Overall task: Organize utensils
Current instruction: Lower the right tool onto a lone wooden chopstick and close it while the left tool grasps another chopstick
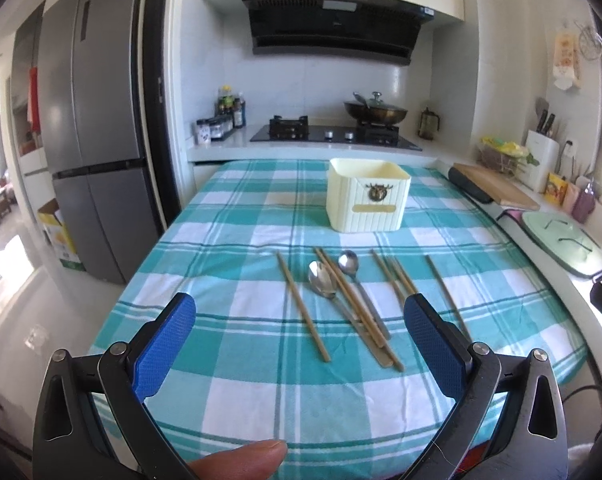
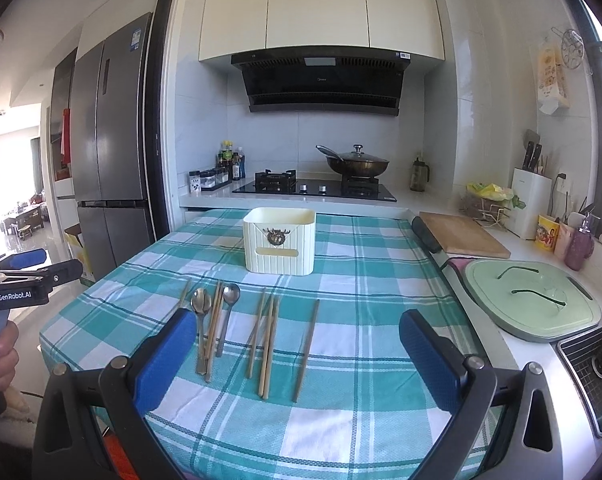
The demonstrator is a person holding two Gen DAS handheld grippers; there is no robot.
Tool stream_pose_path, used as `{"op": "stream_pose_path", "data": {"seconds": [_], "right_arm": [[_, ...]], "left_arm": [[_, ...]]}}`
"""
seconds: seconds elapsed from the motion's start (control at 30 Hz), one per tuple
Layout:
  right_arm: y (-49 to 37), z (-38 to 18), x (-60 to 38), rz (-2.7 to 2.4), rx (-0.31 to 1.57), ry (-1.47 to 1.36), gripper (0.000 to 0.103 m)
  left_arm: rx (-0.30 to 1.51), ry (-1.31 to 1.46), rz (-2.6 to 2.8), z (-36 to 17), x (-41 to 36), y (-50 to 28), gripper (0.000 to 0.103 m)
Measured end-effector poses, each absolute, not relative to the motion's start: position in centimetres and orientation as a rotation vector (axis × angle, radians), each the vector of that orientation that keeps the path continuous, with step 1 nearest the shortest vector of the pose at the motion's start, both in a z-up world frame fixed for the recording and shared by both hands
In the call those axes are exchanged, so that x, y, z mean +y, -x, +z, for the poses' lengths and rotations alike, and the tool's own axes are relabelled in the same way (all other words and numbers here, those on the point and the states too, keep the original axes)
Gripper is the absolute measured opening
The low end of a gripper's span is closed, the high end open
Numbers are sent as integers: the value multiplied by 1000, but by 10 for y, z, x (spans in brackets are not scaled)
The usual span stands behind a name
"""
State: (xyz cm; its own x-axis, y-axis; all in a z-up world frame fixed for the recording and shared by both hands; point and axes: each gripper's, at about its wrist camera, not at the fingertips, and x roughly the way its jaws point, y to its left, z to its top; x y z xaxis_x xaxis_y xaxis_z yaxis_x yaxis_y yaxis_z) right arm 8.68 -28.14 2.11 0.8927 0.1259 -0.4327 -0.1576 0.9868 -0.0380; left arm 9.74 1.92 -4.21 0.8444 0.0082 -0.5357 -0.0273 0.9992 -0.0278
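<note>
Several wooden chopsticks (image 1: 301,306) (image 2: 269,344) and two metal spoons (image 1: 323,280) (image 2: 201,304) lie loose on the teal checked tablecloth (image 1: 229,336) (image 2: 361,360). A cream utensil box (image 1: 367,195) (image 2: 279,240) stands upright behind them. My left gripper (image 1: 299,308) is open and empty, held above the cloth in front of the utensils. My right gripper (image 2: 297,326) is open and empty, also in front of the utensils. The left gripper also shows at the left edge of the right wrist view (image 2: 29,264).
A counter runs along the right with a wooden cutting board (image 2: 463,234), a green lid (image 2: 533,300), a knife block (image 2: 531,200) and a sink (image 2: 597,364). A stove with a wok (image 2: 357,166) is behind the table. A fridge (image 2: 109,148) stands at left.
</note>
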Motion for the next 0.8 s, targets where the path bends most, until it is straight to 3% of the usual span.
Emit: {"op": "stream_pose_path", "data": {"seconds": [0.47, 0.8], "right_arm": [[-207, -62, -313, 117, 806, 77, 103], [-281, -123, -300, 178, 992, 31, 100]], "left_arm": [[857, 100, 68, -145, 34, -230, 103], [989, 55, 144, -193, 34, -277, 103]]}}
